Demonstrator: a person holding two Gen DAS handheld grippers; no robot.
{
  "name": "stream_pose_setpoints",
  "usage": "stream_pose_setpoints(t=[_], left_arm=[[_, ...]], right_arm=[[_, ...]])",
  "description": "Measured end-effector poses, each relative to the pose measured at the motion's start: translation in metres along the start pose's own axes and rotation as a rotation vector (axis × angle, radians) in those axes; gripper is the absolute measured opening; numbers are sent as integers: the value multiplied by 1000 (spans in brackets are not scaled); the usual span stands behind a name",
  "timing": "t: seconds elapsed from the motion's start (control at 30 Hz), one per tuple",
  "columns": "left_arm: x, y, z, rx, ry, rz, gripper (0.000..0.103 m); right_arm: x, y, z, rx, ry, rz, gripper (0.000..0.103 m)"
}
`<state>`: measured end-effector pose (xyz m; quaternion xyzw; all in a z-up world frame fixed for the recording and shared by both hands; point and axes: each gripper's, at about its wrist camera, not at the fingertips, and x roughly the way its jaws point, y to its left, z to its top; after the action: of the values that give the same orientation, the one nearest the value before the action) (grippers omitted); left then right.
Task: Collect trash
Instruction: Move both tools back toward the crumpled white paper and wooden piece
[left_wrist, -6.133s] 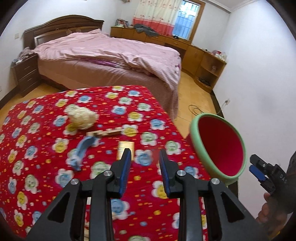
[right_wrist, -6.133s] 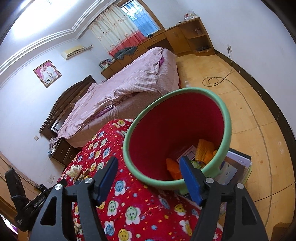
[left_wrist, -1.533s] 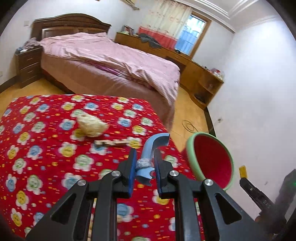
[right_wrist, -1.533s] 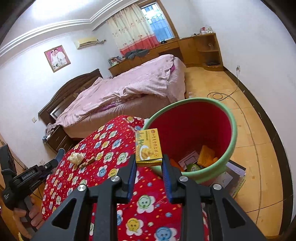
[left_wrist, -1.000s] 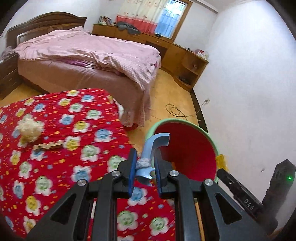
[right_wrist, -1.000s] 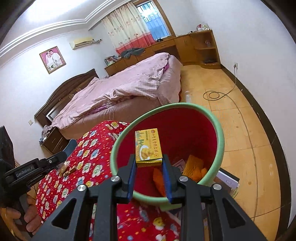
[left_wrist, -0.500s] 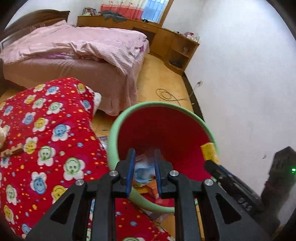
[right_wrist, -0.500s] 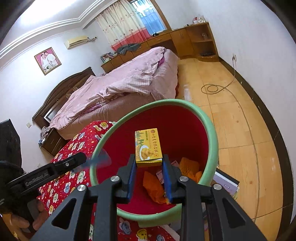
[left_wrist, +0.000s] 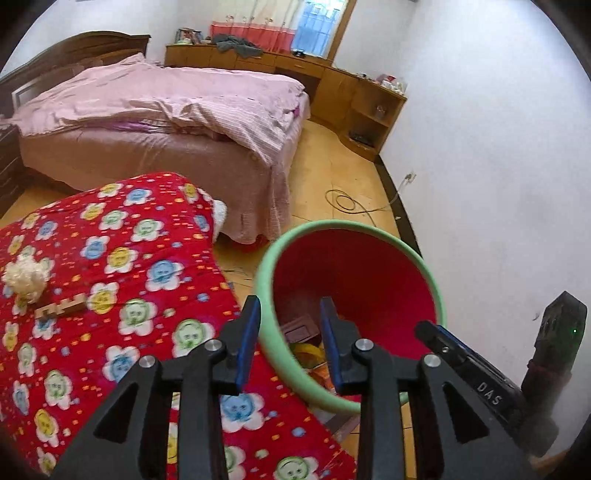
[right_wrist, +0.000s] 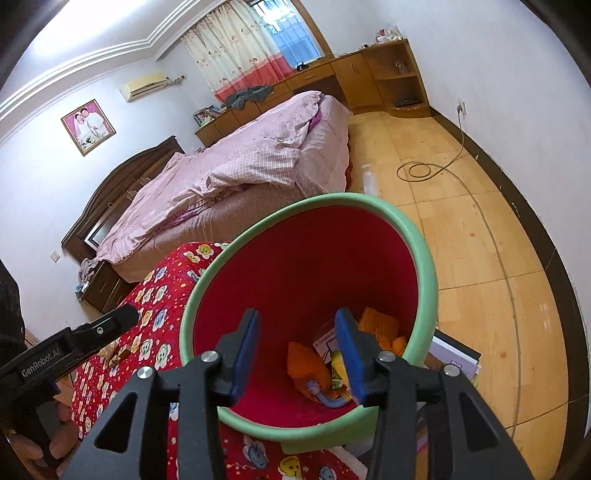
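Observation:
A red bin with a green rim (left_wrist: 432, 273) (right_wrist: 417, 236) stands beside the table with the red flowered cloth (left_wrist: 110, 258). My left gripper (left_wrist: 290, 321) is open and empty over the bin's near rim. My right gripper (right_wrist: 295, 332) is open and empty above the bin's mouth. Inside the bin lie orange scraps (right_wrist: 308, 363), a blue curved piece (right_wrist: 325, 398) and papers. A crumpled white wad (left_wrist: 26, 277) and a small wooden piece (left_wrist: 61, 306) lie on the cloth at the left.
A bed with pink bedding (left_wrist: 166, 110) stands behind the table. Wooden cabinets (left_wrist: 369, 107) line the far wall. A cable (left_wrist: 347, 203) lies coiled on the wooden floor. Books (right_wrist: 454, 358) lie on the floor next to the bin.
Both grippers have opened over the bin. The blue curved piece has left my left gripper and the yellow box has left my right gripper; the blue piece now lies in the bin.

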<state>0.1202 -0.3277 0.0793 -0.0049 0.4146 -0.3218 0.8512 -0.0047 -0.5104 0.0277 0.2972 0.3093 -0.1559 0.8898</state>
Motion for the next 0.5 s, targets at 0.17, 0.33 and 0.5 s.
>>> stream_pose_setpoints(t=[0.17, 0.33, 0.5], left_arm=[[-18, 22, -2, -40, -18, 22, 32], [-41, 43, -6, -69, -47, 49, 32], [-60, 64, -11, -104, -58, 75, 32]], right_arm=[[-8, 8, -3, 0, -6, 8, 54], [-16, 23, -7, -5, -11, 27, 61], [-26, 43, -11, -26, -25, 35, 69]])
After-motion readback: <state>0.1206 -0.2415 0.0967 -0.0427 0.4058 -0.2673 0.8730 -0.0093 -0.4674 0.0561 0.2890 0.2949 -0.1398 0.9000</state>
